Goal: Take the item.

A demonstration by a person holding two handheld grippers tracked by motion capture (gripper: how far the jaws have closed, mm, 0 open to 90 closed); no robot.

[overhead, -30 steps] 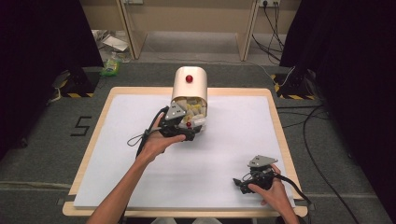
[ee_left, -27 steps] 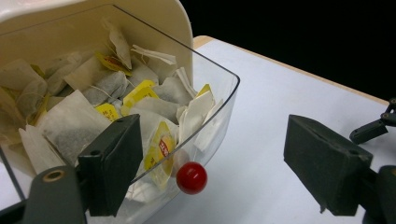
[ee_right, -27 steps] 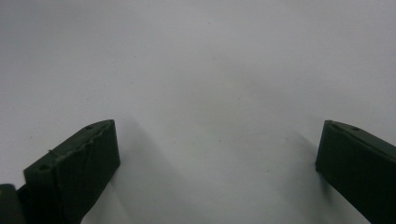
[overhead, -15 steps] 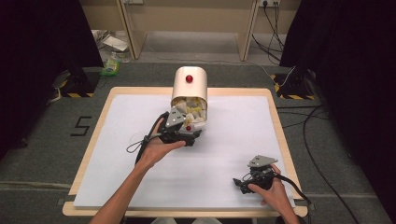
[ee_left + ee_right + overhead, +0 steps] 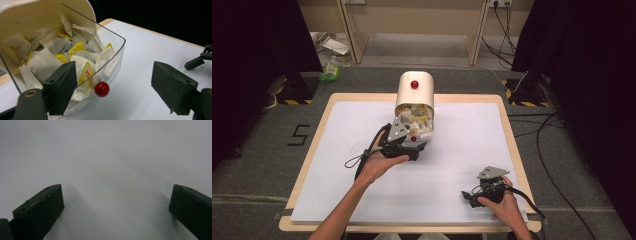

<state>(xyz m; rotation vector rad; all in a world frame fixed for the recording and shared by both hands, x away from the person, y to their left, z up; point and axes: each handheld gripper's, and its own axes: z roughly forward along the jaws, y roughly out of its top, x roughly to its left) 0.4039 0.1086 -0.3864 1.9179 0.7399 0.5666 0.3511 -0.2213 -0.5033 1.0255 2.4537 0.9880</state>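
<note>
Evidently wanting the tea bags, the left gripper [image 5: 112, 92] stands spread wide around the red knob [image 5: 101, 89] on the clear drawer [image 5: 115, 53] of the cream dispenser [image 5: 415, 90], while the right gripper [image 5: 472, 196], equally spread, idles near the table's front edge, well apart from that dispenser.

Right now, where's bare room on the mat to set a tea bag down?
Free: the white mat left of the left claw, and the right half between the tea-bag box and the right claw. Crowded: in front of the box's clear drawer, where the open left claw sits by the red knob.
</note>
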